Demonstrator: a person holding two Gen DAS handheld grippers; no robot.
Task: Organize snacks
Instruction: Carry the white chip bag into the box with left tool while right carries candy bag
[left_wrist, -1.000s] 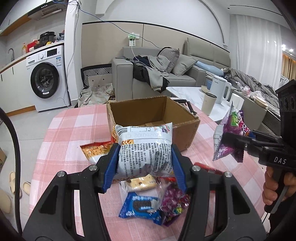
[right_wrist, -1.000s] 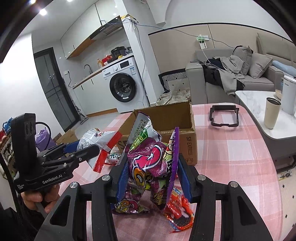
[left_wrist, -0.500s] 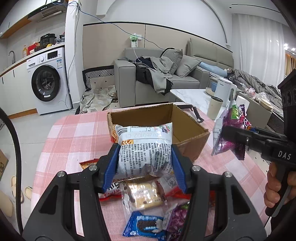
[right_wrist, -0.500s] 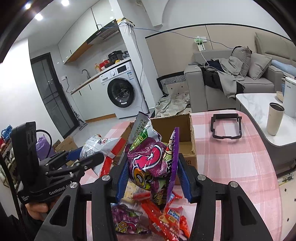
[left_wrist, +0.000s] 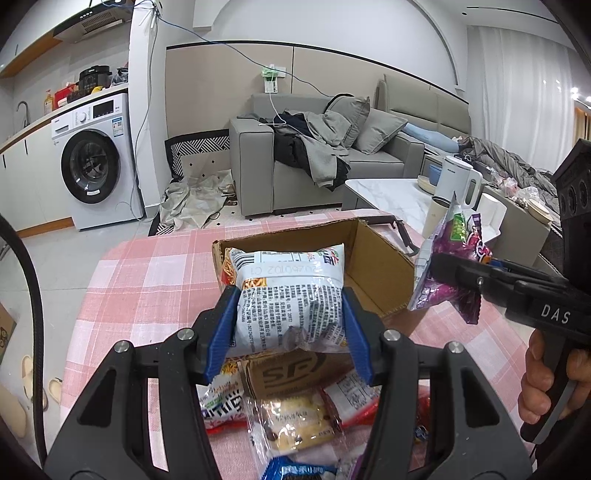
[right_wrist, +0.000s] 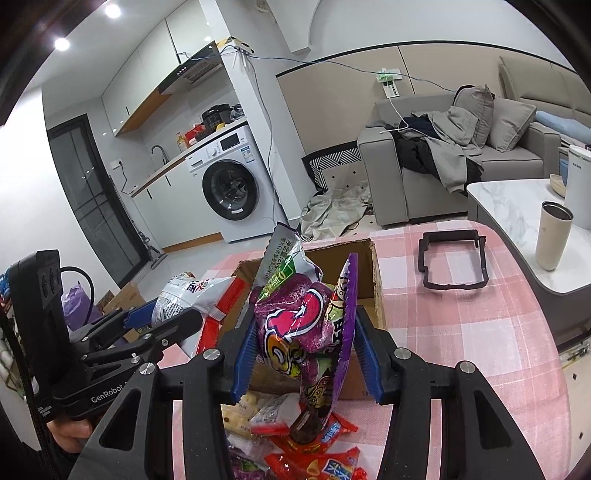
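My left gripper (left_wrist: 288, 325) is shut on a white printed snack bag (left_wrist: 290, 295), held just in front of the open cardboard box (left_wrist: 376, 269) on the pink checked table (left_wrist: 147, 280). My right gripper (right_wrist: 301, 354) is shut on a purple snack bag (right_wrist: 299, 325), held over the near side of the same box (right_wrist: 375, 266). In the left wrist view the right gripper (left_wrist: 443, 273) and its purple bag (left_wrist: 454, 266) hang beside the box's right wall. The left gripper (right_wrist: 162, 317) with its white bag (right_wrist: 192, 295) shows at the left of the right wrist view.
Several loose snack packets (left_wrist: 295, 417) lie on the table before the box, also as red packets (right_wrist: 317, 454). A black rectangular frame (right_wrist: 452, 262) lies on the table right of the box. A tumbler (right_wrist: 554, 236) and kettle (left_wrist: 458, 181) stand on the marble side table beyond.
Both grippers have moved forward toward the box with their bags still held. The box now looks nearer, and the loose packets have slid lower in both views.
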